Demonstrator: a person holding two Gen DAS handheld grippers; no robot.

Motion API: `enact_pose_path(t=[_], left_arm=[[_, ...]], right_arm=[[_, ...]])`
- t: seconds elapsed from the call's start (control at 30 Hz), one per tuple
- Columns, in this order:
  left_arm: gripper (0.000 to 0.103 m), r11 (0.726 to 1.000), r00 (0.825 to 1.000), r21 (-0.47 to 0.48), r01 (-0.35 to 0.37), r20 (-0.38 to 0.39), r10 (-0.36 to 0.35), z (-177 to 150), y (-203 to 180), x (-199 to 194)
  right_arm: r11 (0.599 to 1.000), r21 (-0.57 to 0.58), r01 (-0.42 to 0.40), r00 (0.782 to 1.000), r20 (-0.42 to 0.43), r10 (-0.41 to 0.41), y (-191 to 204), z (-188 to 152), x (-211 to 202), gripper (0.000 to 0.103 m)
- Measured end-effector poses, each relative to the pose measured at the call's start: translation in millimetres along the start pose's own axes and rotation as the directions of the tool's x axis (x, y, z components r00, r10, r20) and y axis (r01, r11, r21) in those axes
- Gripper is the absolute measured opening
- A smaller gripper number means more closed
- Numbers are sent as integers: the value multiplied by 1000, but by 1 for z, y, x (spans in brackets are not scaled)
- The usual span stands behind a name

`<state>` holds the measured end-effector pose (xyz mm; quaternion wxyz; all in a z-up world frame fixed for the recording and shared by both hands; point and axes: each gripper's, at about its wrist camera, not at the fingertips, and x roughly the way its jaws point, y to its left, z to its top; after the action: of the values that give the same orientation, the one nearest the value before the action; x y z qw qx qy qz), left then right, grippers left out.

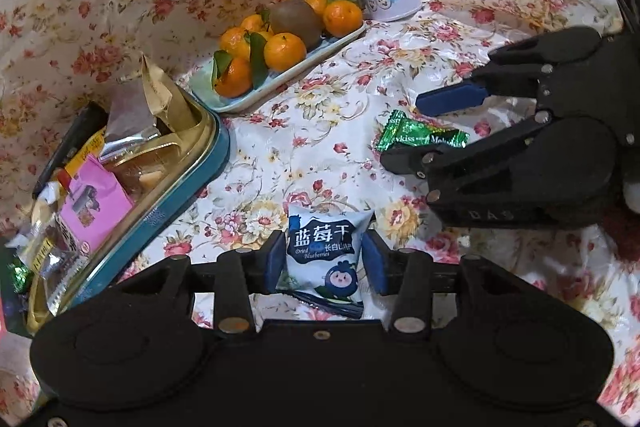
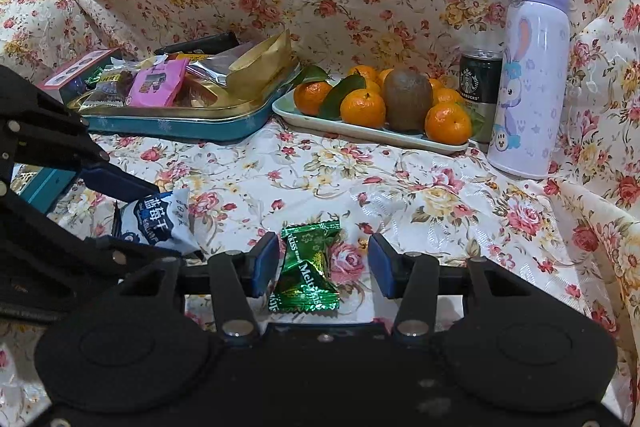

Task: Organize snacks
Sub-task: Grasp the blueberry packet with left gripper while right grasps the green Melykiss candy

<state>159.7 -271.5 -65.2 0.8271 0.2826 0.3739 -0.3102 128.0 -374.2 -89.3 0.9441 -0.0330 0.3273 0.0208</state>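
A blue-and-white dried blueberry packet (image 1: 325, 259) lies on the floral cloth between the fingers of my left gripper (image 1: 325, 261), which is open around it, pads close to its sides. A green Melty Kiss candy (image 2: 308, 269) lies between the fingers of my right gripper (image 2: 323, 265), open with gaps on both sides. The teal snack tin (image 1: 192, 179) holding several packets sits at left. The right gripper (image 1: 404, 131) shows in the left wrist view around the green candy (image 1: 420, 135); the left gripper (image 2: 132, 211) and packet (image 2: 160, 223) show in the right wrist view.
A pale tray (image 2: 360, 135) of tangerines and a kiwi stands behind the tin (image 2: 180, 127). A Starbucks can (image 2: 478, 87) and a lilac bunny flask (image 2: 528, 75) stand at the back right. A small pink-topped box (image 2: 76, 73) sits behind the tin.
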Motion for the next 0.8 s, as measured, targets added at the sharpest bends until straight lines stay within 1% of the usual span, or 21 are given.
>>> enact_pose_path(t=[0.1,0.13,0.23,0.3,0.4,0.5,0.6,0.73,0.8], left_arm=[[52,998,1000,-62,20,-19,-22,2,6,1],[47,996,999,-87,26,-26,-28,2,8,1],[46,983,998,-181,20,-55,-30,1,11,-1],[44,970,997,-242,-14,-80,-5,-1,10,-5],[44,951,993,-305,-39,-117,3,-8,6,-13],[44,934,990,-351,-66,-137,18,-18,1,-22],[45,918,989,-386,-91,-140,39,-27,-2,-27],[45,887,987,-450,-104,-158,36,-31,1,-26],[45,864,985,-493,-101,-171,18,-29,6,-24]], right_arm=[[1000,7,-2,1000,-1,2,-1,0,1,50],[1000,8,-2,1000,-2,2,-1,0,1,50],[1000,7,-2,1000,-2,2,-1,0,1,50],[1000,7,0,1000,-2,0,-1,0,1,50],[1000,7,1,1000,-2,-1,-2,0,1,50],[1000,7,1,1000,-2,-1,-2,0,1,50],[1000,6,0,1000,-3,0,-2,0,1,50],[1000,5,-1,1000,-3,1,-2,0,1,50],[1000,1,3,1000,-4,-3,-1,0,1,50]])
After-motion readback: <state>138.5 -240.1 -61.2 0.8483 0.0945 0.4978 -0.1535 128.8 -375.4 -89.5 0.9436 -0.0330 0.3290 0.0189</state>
